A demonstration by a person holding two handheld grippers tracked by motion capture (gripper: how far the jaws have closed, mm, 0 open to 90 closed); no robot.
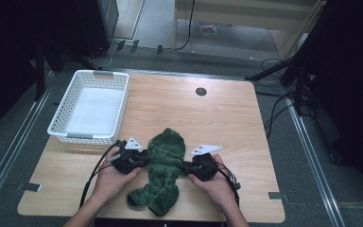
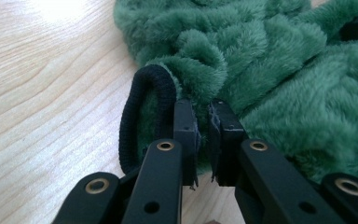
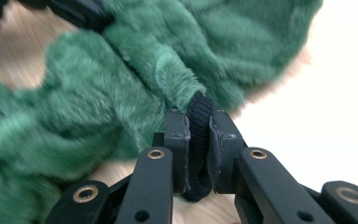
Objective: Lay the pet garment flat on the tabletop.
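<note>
A white slotted basket (image 1: 90, 107) stands at the far left of the wooden worktop (image 1: 227, 118), with nothing in it but its pale bare floor. Well apart from it, at the near middle of the worktop, lies a green fleece garment (image 1: 162, 170), hood pointing away from the person. The left gripper (image 1: 137, 160) meets the garment's left sleeve, its fingers (image 2: 186, 135) nearly pressed together on the green fleece just beside the black cuff (image 2: 142, 112). The right gripper (image 1: 194, 166) holds the opposite sleeve, its fingers (image 3: 176, 144) pinching that sleeve's black cuff (image 3: 199, 140).
</note>
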